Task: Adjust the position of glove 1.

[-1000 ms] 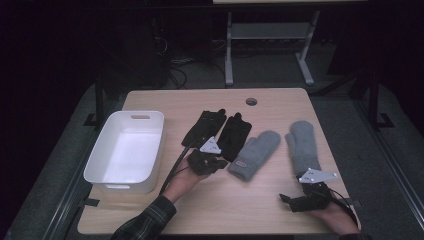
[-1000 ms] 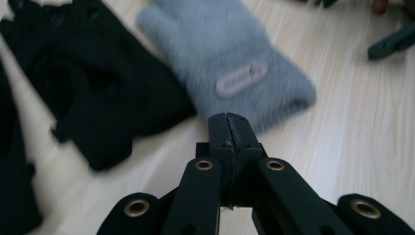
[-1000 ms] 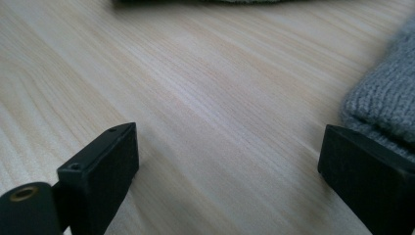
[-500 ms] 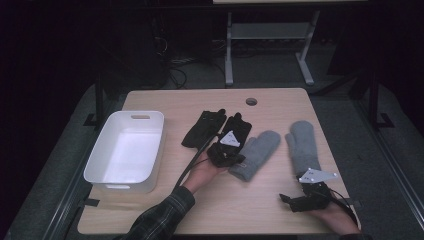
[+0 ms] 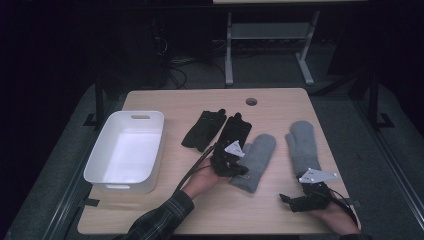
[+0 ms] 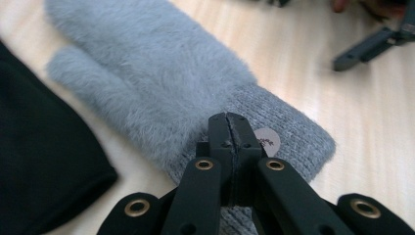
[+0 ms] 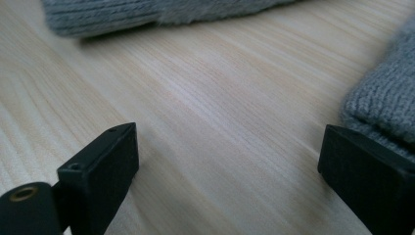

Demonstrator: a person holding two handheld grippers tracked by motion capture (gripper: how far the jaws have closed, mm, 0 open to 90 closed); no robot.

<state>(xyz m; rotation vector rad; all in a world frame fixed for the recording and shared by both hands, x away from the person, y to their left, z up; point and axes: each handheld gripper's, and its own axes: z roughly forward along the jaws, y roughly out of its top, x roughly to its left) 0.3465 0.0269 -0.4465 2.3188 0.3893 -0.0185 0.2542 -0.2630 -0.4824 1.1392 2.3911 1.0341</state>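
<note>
The left gripper (image 5: 231, 161) sits over the cuff end of the nearer grey mitten (image 5: 254, 161) in the high view, black gloves (image 5: 220, 129) just beyond it and a white bin (image 5: 106, 175) at the table's left; the right gripper (image 5: 299, 200) rests near the second grey mitten (image 5: 303, 146).

In the left gripper view the jaws are pressed together, with nothing between them, over the mitten's knitted cuff (image 6: 288, 132).

In the right gripper view the jaws stand wide apart over bare table (image 7: 205, 107) — one jaw beside a knitted cuff (image 7: 381, 110).
</note>
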